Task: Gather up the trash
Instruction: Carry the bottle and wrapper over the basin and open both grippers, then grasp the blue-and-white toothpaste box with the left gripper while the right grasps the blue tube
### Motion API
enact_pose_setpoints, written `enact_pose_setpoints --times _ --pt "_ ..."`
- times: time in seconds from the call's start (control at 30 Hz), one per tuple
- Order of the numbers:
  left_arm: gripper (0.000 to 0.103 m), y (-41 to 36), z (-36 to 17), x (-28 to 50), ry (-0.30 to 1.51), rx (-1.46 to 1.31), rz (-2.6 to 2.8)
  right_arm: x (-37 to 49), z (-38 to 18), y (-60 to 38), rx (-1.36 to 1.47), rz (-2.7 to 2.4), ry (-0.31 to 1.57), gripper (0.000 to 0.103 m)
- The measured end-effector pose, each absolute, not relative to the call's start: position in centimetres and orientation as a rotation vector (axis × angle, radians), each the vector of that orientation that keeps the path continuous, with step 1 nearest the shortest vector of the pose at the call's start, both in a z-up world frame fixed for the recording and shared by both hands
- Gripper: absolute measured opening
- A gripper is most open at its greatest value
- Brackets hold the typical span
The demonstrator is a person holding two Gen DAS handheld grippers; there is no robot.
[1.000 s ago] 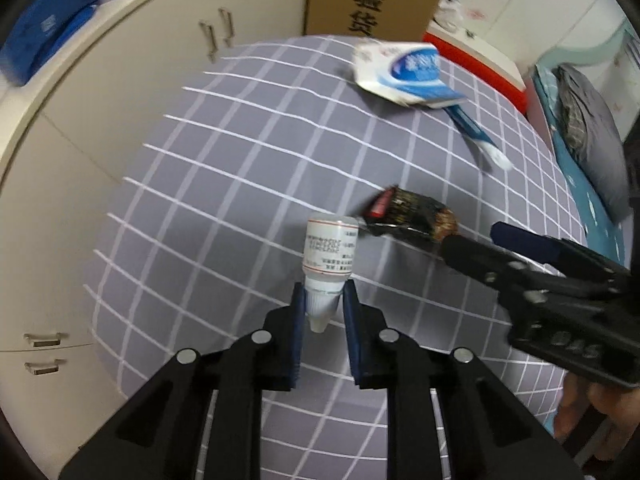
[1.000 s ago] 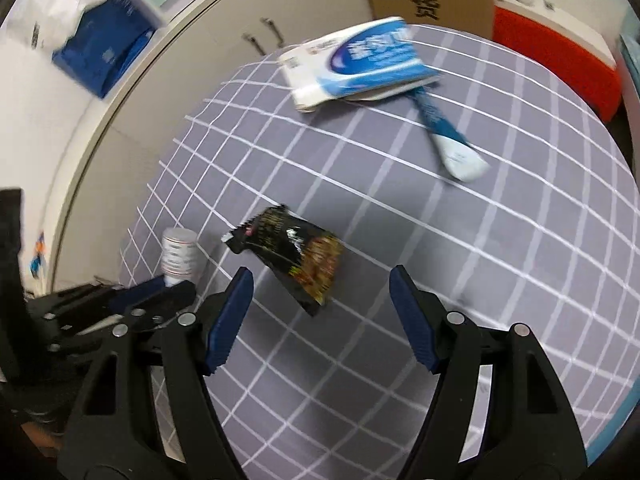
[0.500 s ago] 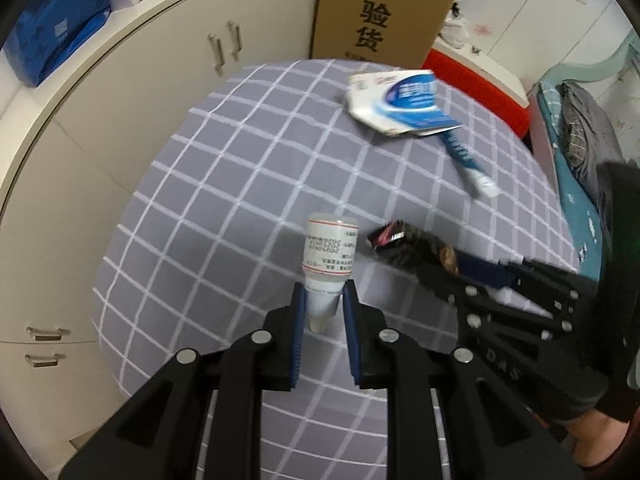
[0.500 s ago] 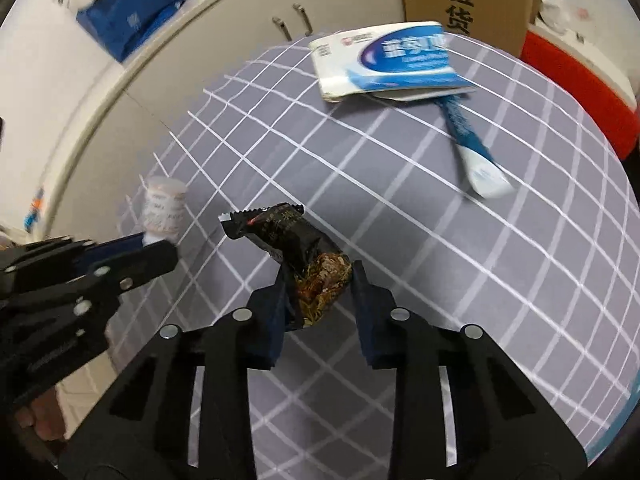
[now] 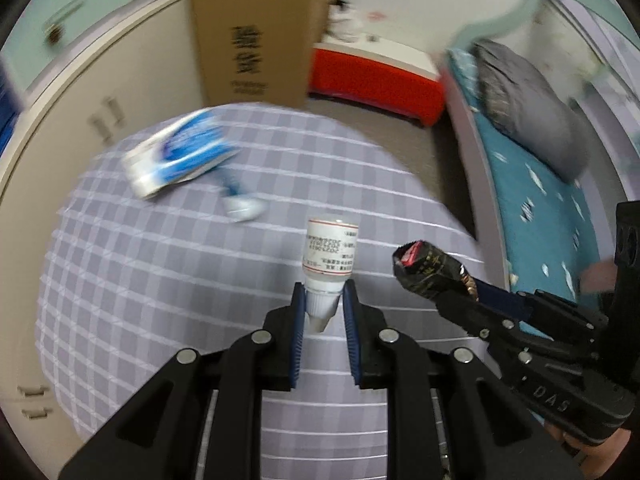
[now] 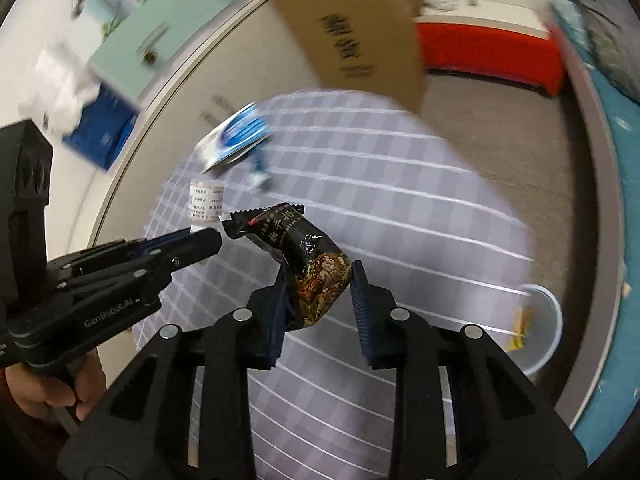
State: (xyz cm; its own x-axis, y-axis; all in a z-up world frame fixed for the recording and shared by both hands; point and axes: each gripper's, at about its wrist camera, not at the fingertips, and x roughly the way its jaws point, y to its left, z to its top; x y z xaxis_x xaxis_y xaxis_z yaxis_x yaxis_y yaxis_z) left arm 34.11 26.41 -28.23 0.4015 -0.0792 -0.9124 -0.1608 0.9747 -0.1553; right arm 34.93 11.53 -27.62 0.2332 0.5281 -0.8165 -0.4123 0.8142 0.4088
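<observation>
Two grippers were in view, each with one piece of trash. The left gripper (image 5: pixel 324 312) pinched a small white dropper bottle (image 5: pixel 330 254) by its cap end, label upward, above the grey checked tablecloth (image 5: pixel 160 280). The right gripper (image 6: pixel 318 300) was pressed onto one black snack wrapper (image 6: pixel 296 248), held clear of the cloth. On the table lay one blue-and-white toothpaste box (image 5: pixel 178 156) and one toothpaste tube (image 5: pixel 240 204) just beside it, both blurred. One white bin (image 6: pixel 538 328) stood on the floor by the table's edge, with a yellow scrap inside.
</observation>
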Motion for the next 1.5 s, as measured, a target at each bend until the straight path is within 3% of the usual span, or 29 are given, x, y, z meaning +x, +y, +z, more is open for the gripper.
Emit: enact_pose_setpoints --times 0.47,0.83,0.9,0.93,0.97,1.5 --pt "0.018 1.6 -27.9 38.9 1.2 -0.042 -0.273 34.2 -25.7 -13.3 0.287 0.326 1.09 0.029" --pt "0.02 -7.5 -28.4 39.7 1.225 0.012 -0.365 33.2 -25.5 -22.1 0.351 0.219 1.065 0.029" --pt "0.037 -8.0 -28.6 39.9 1.24 0.009 -0.361 33.0 -25.4 -22.7 0.354 0.212 1.064 0.029" --pt "0.054 -8.1 -28.7 40.1 1.244 0.008 -0.358 33.0 -25.5 -22.8 0.355 0.209 1.065 0.029" --pt "0.061 -8.0 -28.7 40.2 1.242 0.009 -0.352 33.0 -25.6 -23.0 0.356 0.207 1.066 0.029" --pt "0.066 -5.3 -27.9 40.9 1.227 -0.005 -0.245 33.8 -26.3 -21.3 0.347 0.245 1.085 0.029"
